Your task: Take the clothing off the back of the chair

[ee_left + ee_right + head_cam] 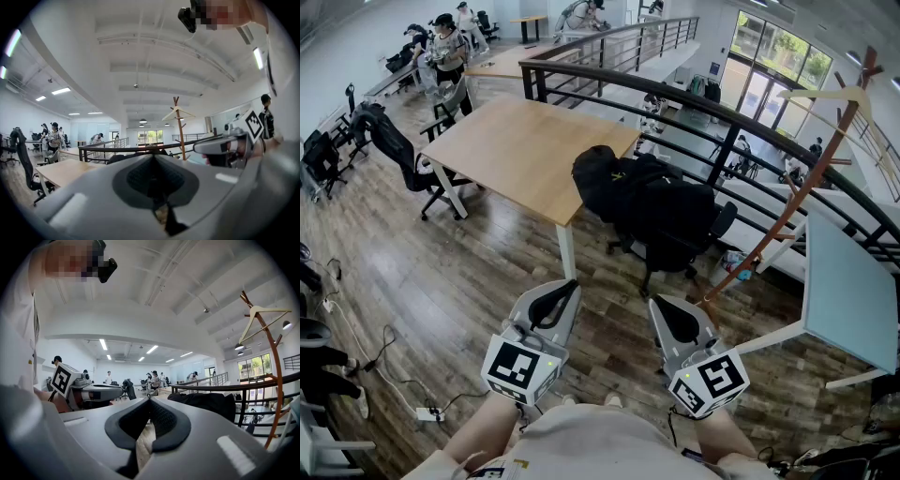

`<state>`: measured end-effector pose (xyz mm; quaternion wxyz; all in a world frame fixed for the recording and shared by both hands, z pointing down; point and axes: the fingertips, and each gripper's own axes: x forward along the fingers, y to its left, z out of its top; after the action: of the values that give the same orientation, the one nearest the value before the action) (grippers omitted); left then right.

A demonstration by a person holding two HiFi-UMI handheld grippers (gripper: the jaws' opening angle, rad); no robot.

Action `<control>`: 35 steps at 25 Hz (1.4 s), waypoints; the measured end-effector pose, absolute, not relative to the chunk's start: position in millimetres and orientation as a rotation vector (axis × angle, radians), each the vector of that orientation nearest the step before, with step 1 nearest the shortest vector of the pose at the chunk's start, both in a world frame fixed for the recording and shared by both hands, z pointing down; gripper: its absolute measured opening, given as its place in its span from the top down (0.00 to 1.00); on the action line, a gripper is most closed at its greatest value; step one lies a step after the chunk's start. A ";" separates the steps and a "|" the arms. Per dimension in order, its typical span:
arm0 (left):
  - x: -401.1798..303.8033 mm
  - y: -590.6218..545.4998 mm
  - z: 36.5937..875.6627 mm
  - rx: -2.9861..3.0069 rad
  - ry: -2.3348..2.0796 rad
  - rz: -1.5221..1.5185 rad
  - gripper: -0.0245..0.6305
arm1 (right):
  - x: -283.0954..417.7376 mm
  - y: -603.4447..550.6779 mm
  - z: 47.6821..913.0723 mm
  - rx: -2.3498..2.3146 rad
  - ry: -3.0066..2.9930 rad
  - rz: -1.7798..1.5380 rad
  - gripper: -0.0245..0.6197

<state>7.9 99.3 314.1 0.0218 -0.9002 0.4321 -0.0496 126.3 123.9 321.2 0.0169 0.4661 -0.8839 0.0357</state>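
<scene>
Black clothing (619, 183) is draped over the back of a black office chair (680, 246) that stands ahead of me, beside the wooden table (520, 150). The same clothing (206, 402) shows as a dark heap in the right gripper view. My left gripper (567, 289) and right gripper (661, 305) are held side by side, low and close to my body, well short of the chair. Both are shut with nothing between the jaws. In the left gripper view the left gripper (153, 158) fills the lower frame and hides most of the chair.
A wooden coat stand (811, 173) with a hanger rises right of the chair. A black railing (675, 94) runs behind it. A pale blue table (848, 291) stands at the right. Another office chair (398, 155) sits left of the wooden table. Cables (384, 366) lie on the floor. People (445, 47) stand far off.
</scene>
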 end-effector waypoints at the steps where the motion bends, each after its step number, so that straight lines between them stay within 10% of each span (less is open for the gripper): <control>1: 8.2 99.1 314.3 -2.793 1.335 -0.151 0.96 | 127.1 123.1 323.0 1.454 -2.742 0.115 0.96; 35: 34.6 115.0 321.8 -2.862 1.341 -0.142 0.96 | 152.7 135.8 323.8 1.492 -2.802 0.110 0.95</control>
<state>34.6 115.0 321.8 -0.0113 -0.9046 0.4237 -0.0450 152.7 135.8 323.8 -0.0173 0.4696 -0.8820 0.0346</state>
